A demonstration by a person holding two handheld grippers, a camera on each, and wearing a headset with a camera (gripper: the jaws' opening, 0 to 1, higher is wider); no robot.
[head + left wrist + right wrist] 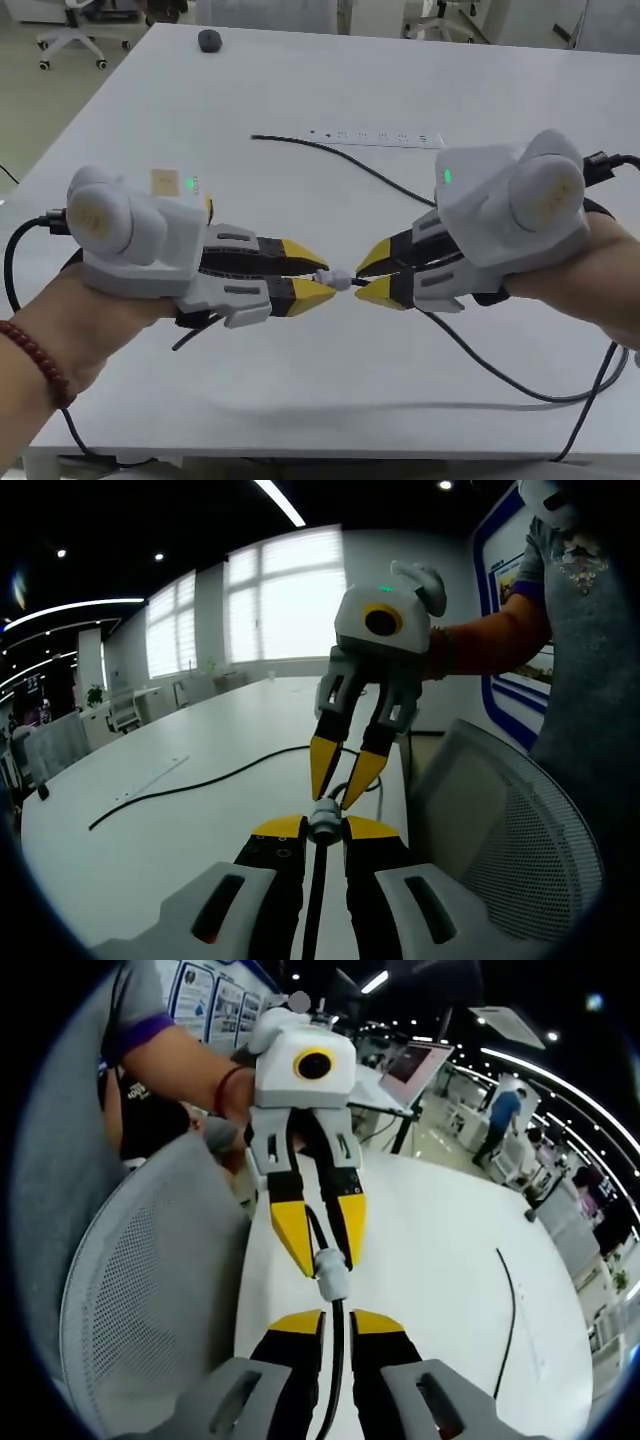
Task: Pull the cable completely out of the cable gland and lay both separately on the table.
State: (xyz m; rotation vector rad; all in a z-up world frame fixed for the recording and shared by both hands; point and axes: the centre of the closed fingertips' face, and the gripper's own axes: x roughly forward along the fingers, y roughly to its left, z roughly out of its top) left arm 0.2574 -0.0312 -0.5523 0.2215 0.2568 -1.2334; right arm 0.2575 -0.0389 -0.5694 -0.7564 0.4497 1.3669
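Observation:
A small white cable gland (338,279) hangs in the air above the table's near edge, between the two grippers' yellow tips. My left gripper (325,282) comes in from the left and is shut on the gland (322,818). My right gripper (365,278) faces it from the right, almost tip to tip, and is shut on the black cable (336,1360) just behind the gland (331,1275). Another black length (316,890) runs back between the left jaws. In the left gripper view the right gripper (342,780) reaches down to the gland.
A long black cable (340,160) lies across the white table (300,400) beside a white power strip (375,137). A mouse (209,40) sits at the far edge. Black leads loop at the near right (520,390). A mesh chair (510,820) stands beside the table.

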